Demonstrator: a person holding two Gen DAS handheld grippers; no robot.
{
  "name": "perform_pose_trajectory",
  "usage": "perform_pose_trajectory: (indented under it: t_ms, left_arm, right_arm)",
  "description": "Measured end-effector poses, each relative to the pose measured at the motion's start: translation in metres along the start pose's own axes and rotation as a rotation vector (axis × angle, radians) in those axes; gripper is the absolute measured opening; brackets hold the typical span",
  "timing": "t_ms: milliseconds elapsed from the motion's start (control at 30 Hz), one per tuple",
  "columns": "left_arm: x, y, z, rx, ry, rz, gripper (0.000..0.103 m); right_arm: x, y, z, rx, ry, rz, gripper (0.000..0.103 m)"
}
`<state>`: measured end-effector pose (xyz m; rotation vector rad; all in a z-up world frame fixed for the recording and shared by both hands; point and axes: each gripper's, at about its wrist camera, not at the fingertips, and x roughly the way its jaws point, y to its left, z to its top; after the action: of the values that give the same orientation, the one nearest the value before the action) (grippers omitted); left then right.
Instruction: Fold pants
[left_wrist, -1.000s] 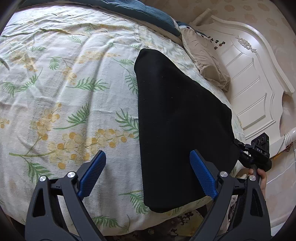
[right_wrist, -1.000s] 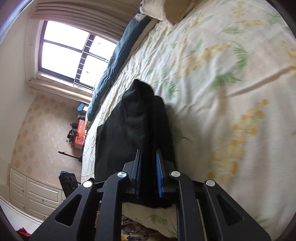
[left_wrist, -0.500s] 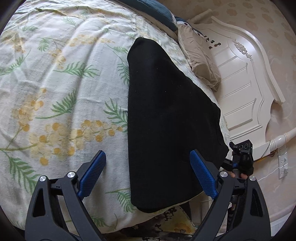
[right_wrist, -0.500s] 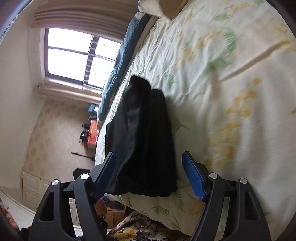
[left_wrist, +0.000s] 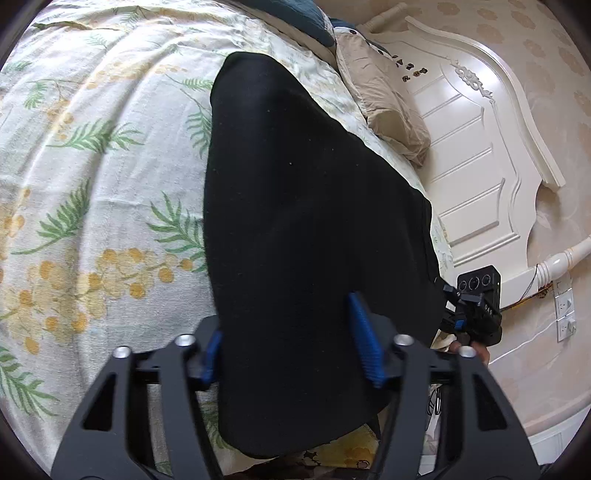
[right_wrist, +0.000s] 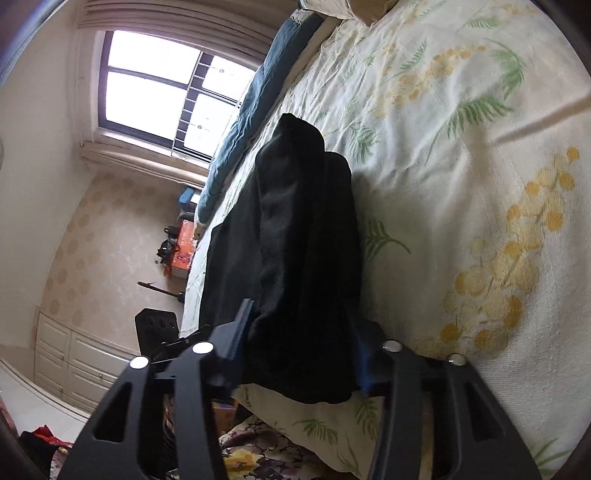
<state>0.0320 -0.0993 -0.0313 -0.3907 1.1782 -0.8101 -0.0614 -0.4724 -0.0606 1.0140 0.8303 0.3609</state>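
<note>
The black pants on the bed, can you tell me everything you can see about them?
The black pants are soft, plain dark cloth, folded into a long flat strip with layers stacked along one side. They lie on the flowery bedspread, their near end hanging slightly over the bed's edge. The left gripper and right gripper have just been closing their jaws, each around that near end.

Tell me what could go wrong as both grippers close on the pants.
1. The pants overhang the bed's near edge; a partial pinch could drag them off.
2. The right gripper straddles a thick bunched stack, so it may catch only some layers.
3. The left gripper has just been closing and may catch the bedding underneath.
</note>
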Motion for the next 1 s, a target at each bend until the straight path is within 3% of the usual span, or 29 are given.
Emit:
perform_pose_trajectory:
  t_ms: [300, 633, 1000]
  left_arm:
    - [-0.016, -0.008, 0.004, 0.025, -0.038, 0.072, 0.032]
    - [-0.047, 0.011, 0.003, 0.008, -0.074, 0.121, 0.03]
    - [-0.107, 0.052, -0.007, -0.032, -0.144, 0.197, 0.029]
  right_arm:
    - [0.011, 0.019, -0.004, -0.012, -0.021, -0.009, 0.04]
    - [0.048, 0.048, -0.006, -0.037, 0.02, 0.031, 0.04]
    - [0.111, 0.079, -0.009, -0.065, 0.124, 0.096, 0.039]
